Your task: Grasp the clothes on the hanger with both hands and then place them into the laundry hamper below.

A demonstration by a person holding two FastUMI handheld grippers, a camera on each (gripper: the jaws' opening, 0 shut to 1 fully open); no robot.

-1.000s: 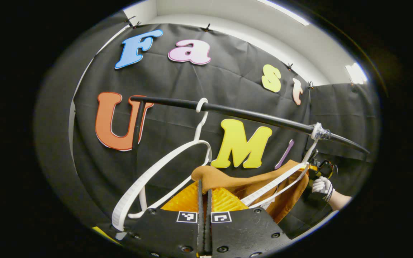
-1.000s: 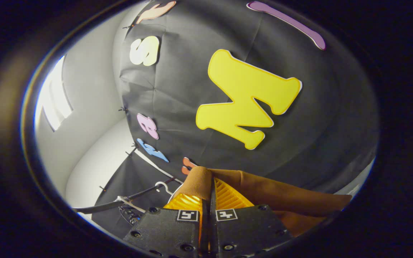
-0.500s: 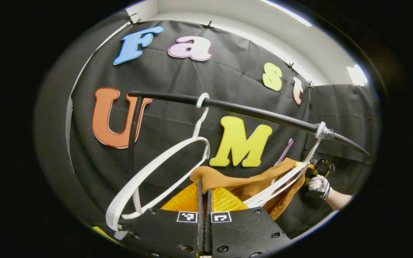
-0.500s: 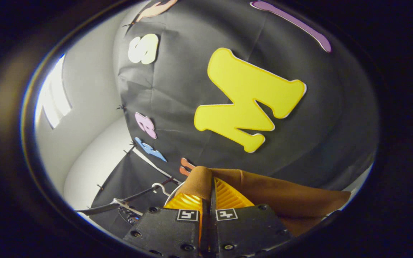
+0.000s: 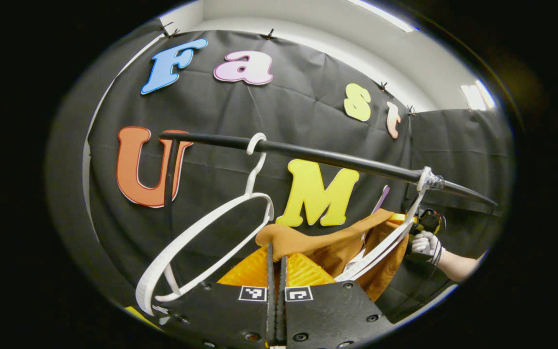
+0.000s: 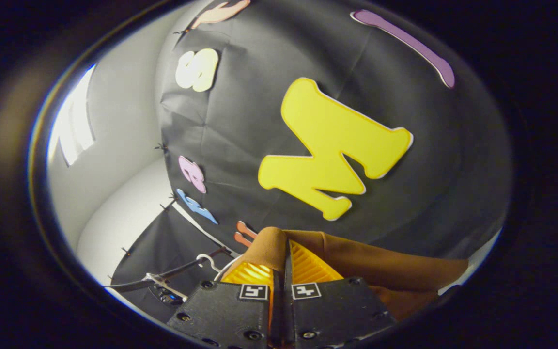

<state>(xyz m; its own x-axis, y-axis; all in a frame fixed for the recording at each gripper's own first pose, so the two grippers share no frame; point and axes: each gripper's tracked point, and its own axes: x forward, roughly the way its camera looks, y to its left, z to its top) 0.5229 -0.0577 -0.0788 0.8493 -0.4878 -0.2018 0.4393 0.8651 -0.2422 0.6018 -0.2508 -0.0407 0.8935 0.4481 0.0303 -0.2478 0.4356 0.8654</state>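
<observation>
Both grabs look done. The left hand-held gripper (image 5: 275, 252) is pinched closed on a fold of the brown garment (image 5: 327, 245), fingers pressed together with the cloth bunched right at the tips. Same on the other side: the right hand-held gripper (image 6: 284, 252) is clamped on the brown garment (image 6: 380, 264), with fabric trailing off to the right in its own view.

In the left gripper view the cloth stretches across to the right gripper, held by a gloved hand (image 5: 424, 242) with the forearm coming in from the lower right. The garment seems at least partly threaded on a white hanger (image 5: 385, 242) tied to the black rail (image 5: 327, 157); the other white hanger (image 5: 201, 242) hangs bare.

What's left, I'd say: getting it fully clear of that hanger and down into the hamper. Both grippers point upward toward the rail and wall.
</observation>
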